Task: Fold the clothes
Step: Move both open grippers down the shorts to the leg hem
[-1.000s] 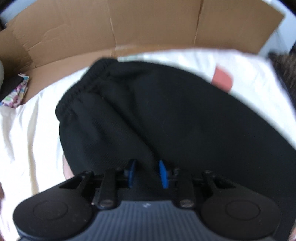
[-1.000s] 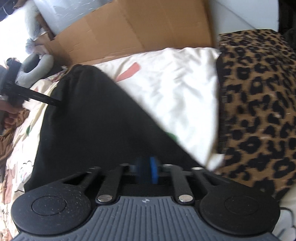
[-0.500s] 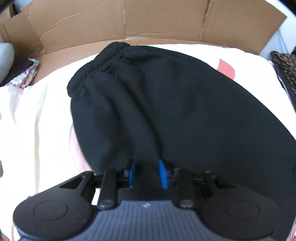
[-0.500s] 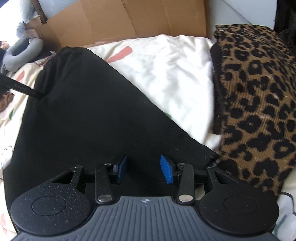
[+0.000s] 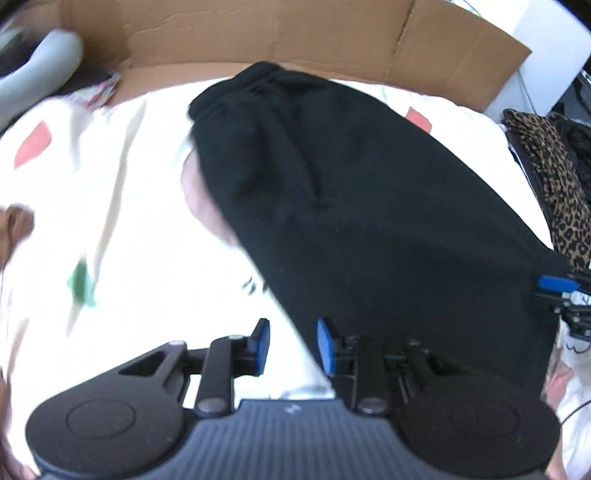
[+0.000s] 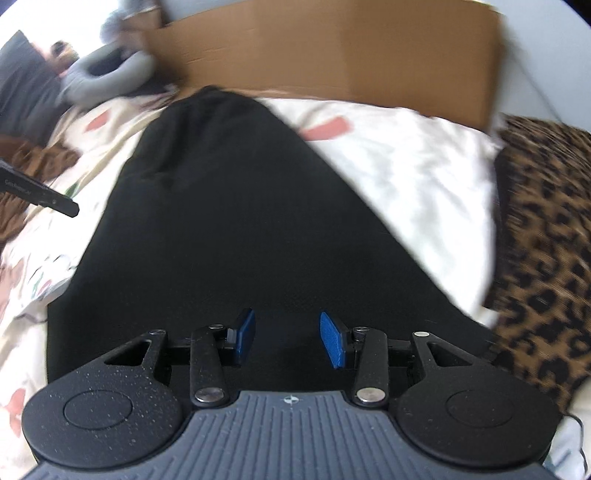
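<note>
A black garment (image 5: pixel 369 206) with an elastic waistband (image 5: pixel 258 79) at its far end lies flat on a white printed sheet (image 5: pixel 140 221). My left gripper (image 5: pixel 292 345) is open over the sheet at the garment's near left edge. That edge runs beside its right pad, and only sheet shows between the pads. My right gripper (image 6: pixel 289 338) is open low over the near end of the garment (image 6: pixel 240 206), gripping nothing. One of its blue pads (image 5: pixel 557 283) shows at the garment's right edge in the left wrist view.
Flattened cardboard (image 5: pixel 295 33) stands along the back of the sheet. A leopard-print cloth (image 6: pixel 546 229) lies along the right side. A grey neck pillow (image 6: pixel 107 77) and dark items sit at the back left, with brown fabric (image 6: pixel 40 162) at the left edge.
The left gripper has slid left off the black garment; fabric that lay between its pads is gone from them. The right gripper shifted a little and its pads now clearly stand apart.
</note>
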### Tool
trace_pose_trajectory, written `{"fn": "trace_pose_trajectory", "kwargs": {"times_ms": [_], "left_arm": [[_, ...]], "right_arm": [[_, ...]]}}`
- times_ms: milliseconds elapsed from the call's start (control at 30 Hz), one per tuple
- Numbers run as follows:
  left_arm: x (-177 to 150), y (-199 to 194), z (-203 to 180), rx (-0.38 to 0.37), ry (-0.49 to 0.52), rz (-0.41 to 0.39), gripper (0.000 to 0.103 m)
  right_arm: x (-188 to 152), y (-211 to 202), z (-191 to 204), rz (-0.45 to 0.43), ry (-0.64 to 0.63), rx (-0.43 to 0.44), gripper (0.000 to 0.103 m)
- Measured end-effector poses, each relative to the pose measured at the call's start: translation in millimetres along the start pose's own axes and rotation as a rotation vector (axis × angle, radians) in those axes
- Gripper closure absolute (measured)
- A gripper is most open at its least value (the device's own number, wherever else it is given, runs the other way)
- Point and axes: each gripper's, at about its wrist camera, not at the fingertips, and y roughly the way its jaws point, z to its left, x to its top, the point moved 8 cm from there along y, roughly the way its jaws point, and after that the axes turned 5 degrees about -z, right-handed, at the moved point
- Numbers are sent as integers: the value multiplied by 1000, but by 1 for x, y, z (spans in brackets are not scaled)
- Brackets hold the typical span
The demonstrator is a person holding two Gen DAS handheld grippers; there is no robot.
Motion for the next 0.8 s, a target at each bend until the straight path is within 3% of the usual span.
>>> {"fn": "trace_pose_trajectory", "kwargs": {"times_ms": [300, 500, 567, 800], "left_arm": [[-52, -13, 9, -48, -119, -65, 69], [-97, -8, -22, -110, -115, -88, 67], [-113, -8, -26, -130, -108, -78, 67], [-124, -7, -28, -151, -70, -97, 64]], "right_arm": [[0, 18, 46, 64, -118, 51, 61], [-29, 21, 40, 202, -223, 18, 76], [-35, 16, 38, 228, -261, 5, 77], [-55, -4, 22, 285, -238, -13, 77]]}}
